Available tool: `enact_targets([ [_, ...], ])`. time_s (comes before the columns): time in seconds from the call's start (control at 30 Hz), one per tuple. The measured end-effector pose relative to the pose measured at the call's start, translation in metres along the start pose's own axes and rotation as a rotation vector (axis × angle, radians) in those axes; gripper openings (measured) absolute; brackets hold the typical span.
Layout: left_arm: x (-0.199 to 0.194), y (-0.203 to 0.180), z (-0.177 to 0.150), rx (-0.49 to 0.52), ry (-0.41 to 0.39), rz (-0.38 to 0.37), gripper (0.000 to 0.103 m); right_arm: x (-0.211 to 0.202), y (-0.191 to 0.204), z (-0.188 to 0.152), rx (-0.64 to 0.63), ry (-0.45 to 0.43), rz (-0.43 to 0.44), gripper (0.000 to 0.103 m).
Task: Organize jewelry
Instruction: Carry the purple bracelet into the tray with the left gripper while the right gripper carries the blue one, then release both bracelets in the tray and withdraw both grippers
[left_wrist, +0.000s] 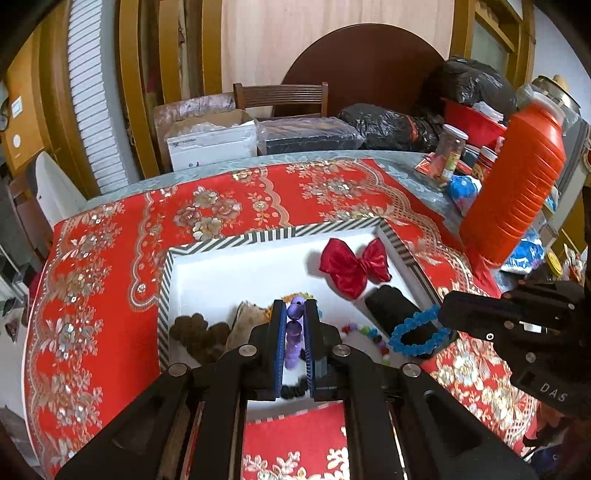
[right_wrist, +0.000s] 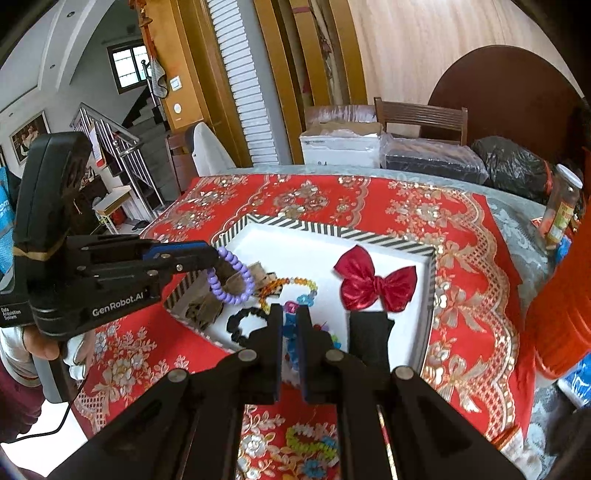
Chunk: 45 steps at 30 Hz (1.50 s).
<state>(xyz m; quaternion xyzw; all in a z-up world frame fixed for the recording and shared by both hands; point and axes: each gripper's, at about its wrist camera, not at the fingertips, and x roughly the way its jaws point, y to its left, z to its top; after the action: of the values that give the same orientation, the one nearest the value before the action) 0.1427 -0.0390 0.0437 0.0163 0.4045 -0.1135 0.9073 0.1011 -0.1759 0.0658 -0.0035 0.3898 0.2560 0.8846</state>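
Two bracelets are in hand at once. Our left gripper has its fingers clamped on a purple bead bracelet, which hangs in a loop over the near-left corner of the striped-rim tray; the right wrist view shows the loop dangling clear of the tray floor. Our right gripper has its fingers pressed together on a blue bracelet, held at the tray's right edge above a black pouch. From its own camera only a sliver of blue shows between the fingers.

Inside the tray: a red bow toward the far right, a black scrunchie, an orange and multicolour bead strand, brown pieces at the left wall. A green and blue flower bracelet lies outside the tray on the red cloth of the counter.

We judge the tray to be the collecting place, so both bracelets are held high over it ready for release. Pinching at one point lets each loop hang free, which should keep it from snagging on what already lies below. The flower bracelet looks not yet gathered.
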Motion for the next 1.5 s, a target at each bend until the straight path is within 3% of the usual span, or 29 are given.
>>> enact_targets([
  [0.53, 0.076, 0.017, 0.034, -0.092, 0.047, -0.011, 0.006, 0.064, -0.014, 0.032, 0.038, 0.054, -0.003, 0.006],
  [0.67, 0.098, 0.031, 0.030, -0.127, 0.069, 0.028, 0.006, 0.086, -0.015, 0.031, 0.054, 0.074, 0.003, 0.006],
  [0.77, 0.110, 0.043, 0.025, -0.162, 0.091, 0.052, 0.006, 0.104, -0.026, 0.029, 0.076, 0.094, -0.040, 0.007],
  [0.93, 0.118, 0.053, 0.017, -0.175, 0.108, 0.081, 0.006, 0.127, -0.048, 0.018, 0.127, 0.139, -0.103, 0.007],
  [1.13, 0.121, 0.053, 0.012, -0.175, 0.118, 0.095, 0.007, 0.142, -0.048, 0.009, 0.121, 0.161, -0.108, 0.007],
  [1.2, 0.122, 0.052, 0.013, -0.169, 0.122, 0.102, 0.010, 0.146, -0.043, 0.007, 0.097, 0.173, -0.109, 0.007],
  [1.27, 0.122, 0.050, 0.012, -0.163, 0.122, 0.101, 0.022, 0.149, -0.040, 0.005, 0.084, 0.179, -0.111, 0.007],
  [1.37, 0.118, 0.049, 0.012, -0.154, 0.113, 0.103, 0.027, 0.149, -0.039, 0.003, 0.092, 0.188, -0.114, 0.008],
  [1.47, 0.112, 0.049, 0.012, -0.154, 0.102, 0.106, 0.027, 0.138, -0.038, 0.003, 0.099, 0.167, -0.108, 0.014],
  [1.5, 0.109, 0.049, 0.011, -0.155, 0.095, 0.106, 0.028, 0.131, -0.037, 0.003, 0.100, 0.155, -0.106, 0.021],
])
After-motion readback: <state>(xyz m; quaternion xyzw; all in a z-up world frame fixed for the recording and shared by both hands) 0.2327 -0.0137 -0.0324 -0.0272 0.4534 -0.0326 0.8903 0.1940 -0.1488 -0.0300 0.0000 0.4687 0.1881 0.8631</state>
